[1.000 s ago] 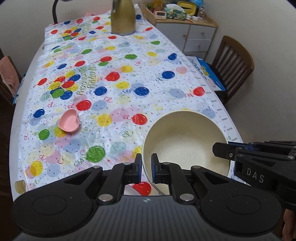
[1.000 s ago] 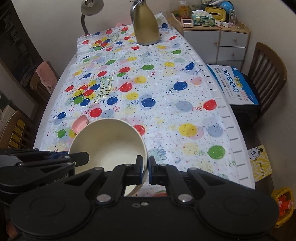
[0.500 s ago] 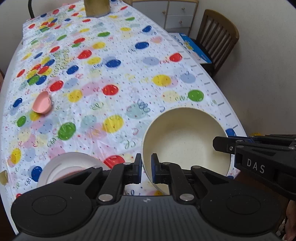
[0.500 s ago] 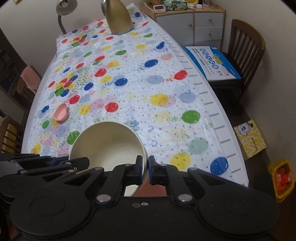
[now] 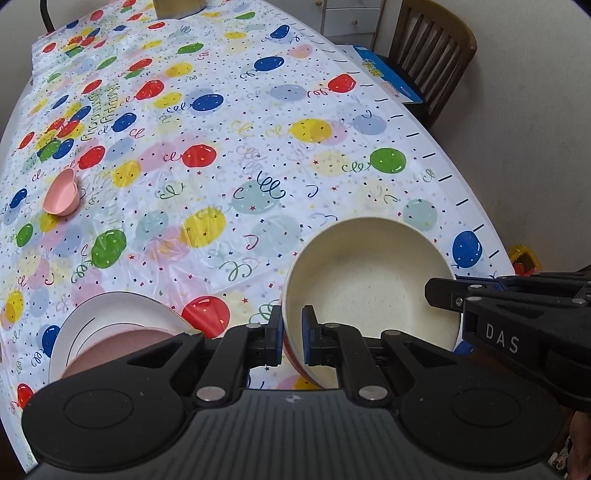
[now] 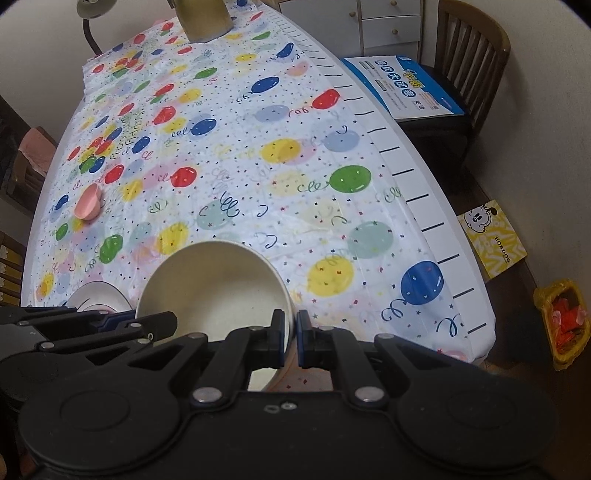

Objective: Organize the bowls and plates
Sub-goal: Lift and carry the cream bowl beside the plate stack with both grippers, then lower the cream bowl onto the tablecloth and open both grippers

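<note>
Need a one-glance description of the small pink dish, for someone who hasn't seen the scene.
Start at the balloon-print tablecloth and go to its left side, beyond the white plate. The small pink heart-shaped dish sits there alone: the only heart-shaped piece, far smaller than the cream bowl.

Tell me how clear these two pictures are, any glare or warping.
Left wrist view: sharp, soft even light; fisheye bows the balloon-print tablecloth; faint sheen on it. Right wrist view: equally sharp; dark corners; cream speckled bowl crisp, far brass-coloured kettle cropped.

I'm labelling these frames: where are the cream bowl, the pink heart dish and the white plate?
cream bowl [image 5: 369, 280], left wrist view, inner floor.
pink heart dish [image 6: 87, 205], right wrist view, outer wall.
white plate [image 5: 110, 308], left wrist view, upper face.
</note>
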`<state>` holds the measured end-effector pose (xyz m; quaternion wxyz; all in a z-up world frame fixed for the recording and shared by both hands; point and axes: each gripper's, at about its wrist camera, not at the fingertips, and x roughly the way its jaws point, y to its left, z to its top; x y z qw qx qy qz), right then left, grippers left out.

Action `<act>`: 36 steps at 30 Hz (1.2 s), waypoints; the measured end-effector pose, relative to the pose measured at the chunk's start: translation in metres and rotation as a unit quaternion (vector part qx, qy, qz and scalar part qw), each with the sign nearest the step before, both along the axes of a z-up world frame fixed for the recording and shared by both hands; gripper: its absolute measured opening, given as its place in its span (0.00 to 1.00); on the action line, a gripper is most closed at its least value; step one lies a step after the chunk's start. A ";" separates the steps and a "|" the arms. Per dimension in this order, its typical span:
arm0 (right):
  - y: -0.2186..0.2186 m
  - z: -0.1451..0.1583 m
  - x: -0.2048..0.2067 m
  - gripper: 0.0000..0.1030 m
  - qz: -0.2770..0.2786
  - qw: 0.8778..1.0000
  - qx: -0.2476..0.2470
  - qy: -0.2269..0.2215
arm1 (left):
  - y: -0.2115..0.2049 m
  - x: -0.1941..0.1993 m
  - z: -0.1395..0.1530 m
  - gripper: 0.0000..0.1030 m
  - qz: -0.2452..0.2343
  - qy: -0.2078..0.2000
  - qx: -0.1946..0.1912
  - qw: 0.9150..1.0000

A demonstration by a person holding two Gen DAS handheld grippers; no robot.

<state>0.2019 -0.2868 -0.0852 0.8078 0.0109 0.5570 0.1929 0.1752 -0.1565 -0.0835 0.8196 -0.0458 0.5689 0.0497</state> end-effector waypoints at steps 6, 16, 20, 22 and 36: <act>0.002 -0.009 0.002 0.05 0.002 1.000 0.002 0.008 | 0.003 0.003 -0.007 0.09 0.003 0.009 0.001 1.000; 0.005 -0.016 0.002 0.09 0.008 1.000 0.002 0.018 | 0.007 0.003 -0.009 0.09 0.004 0.015 -0.008 1.000; 0.004 -0.011 0.003 0.19 0.010 1.000 0.003 0.016 | 0.010 -0.001 -0.002 0.09 0.003 0.012 -0.009 1.000; 0.003 -0.006 0.002 0.20 0.013 1.000 0.009 0.016 | 0.013 -0.004 0.002 0.09 0.005 0.009 -0.016 1.000; 0.020 0.041 -0.009 0.29 0.045 0.998 0.018 -0.029 | 0.040 -0.032 0.059 0.10 0.028 -0.059 -0.015 0.998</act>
